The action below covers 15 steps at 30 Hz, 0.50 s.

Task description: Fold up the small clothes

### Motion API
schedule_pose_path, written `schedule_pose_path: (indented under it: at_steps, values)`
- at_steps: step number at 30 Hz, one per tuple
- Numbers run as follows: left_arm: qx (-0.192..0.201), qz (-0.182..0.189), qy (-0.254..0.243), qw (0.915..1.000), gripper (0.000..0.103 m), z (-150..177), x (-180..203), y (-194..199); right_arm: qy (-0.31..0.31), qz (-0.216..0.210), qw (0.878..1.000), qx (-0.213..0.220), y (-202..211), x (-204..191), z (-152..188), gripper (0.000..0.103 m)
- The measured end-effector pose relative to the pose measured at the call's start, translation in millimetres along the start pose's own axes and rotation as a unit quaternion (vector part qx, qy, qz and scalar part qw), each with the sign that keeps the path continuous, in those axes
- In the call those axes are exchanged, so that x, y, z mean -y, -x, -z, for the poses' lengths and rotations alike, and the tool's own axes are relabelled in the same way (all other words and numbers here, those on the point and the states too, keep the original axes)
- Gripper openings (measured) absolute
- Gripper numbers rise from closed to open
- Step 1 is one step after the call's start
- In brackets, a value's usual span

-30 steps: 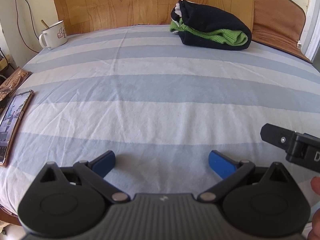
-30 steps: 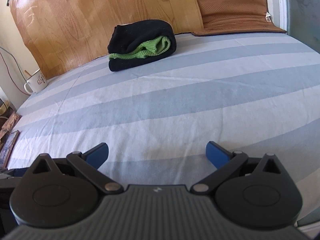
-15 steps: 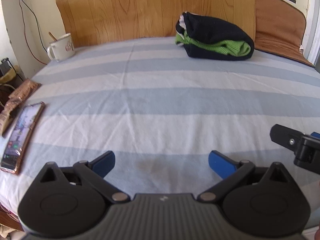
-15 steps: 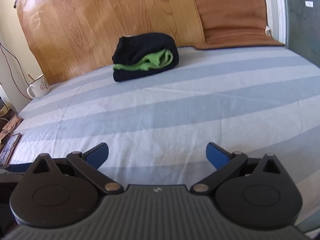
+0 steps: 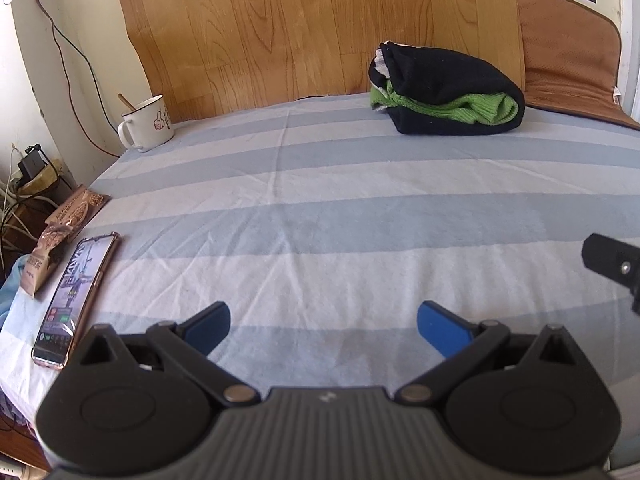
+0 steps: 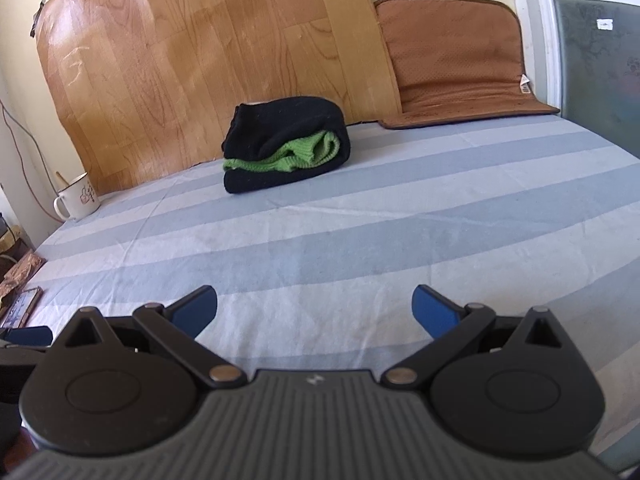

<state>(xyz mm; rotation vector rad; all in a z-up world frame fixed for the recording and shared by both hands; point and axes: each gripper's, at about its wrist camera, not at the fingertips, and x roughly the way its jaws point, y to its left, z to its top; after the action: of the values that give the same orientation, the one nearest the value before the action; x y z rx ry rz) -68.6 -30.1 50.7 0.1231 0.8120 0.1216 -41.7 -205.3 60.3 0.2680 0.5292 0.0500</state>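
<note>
The left gripper [image 5: 323, 324] is being held low over the near part of the striped bed sheet [image 5: 360, 216], its blue-tipped fingers [image 5: 210, 326] spread wide apart. Nothing is being gripped between them, and only bare sheet is being seen in the gap; whether the tips are touching the fabric cannot be told. The right gripper [image 6: 314, 308] is being held in the same way, with its fingers [image 6: 434, 312] set fully apart and nothing caught between them. Part of the right gripper's black body is being seen at the right edge of the left wrist view, just beside the left one.

The folded clothes [image 5: 444, 94], a black garment wrapped around a green knitted one, are being kept as one bundle at the far side of the bed, close to the wood-patterned board [image 5: 320, 28] that is leaning against the wall. In the right wrist view the same bundle [image 6: 286, 144] is being seen ahead and slightly left, well apart from both grippers. A brown mat [image 6: 456, 64] is being propped at the far right corner, near the bundle.

At the far left corner of the bed a white mug [image 5: 147, 123] is being left standing upright with a stick in it. Along the left edge a phone [image 5: 76, 298] is being shown lying flat with its screen lit, and a snack packet [image 5: 60, 236] is lying just beside it.
</note>
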Motion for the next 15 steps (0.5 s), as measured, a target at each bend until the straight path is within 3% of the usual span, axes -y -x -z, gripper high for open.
schedule_pose_path:
  at_steps: [15]
  values:
    - [0.004,-0.007,-0.011,0.9999,0.103,-0.2,4.4,2.2,-0.014,-0.003,1.0,-0.002,-0.5,4.8,0.8,0.103]
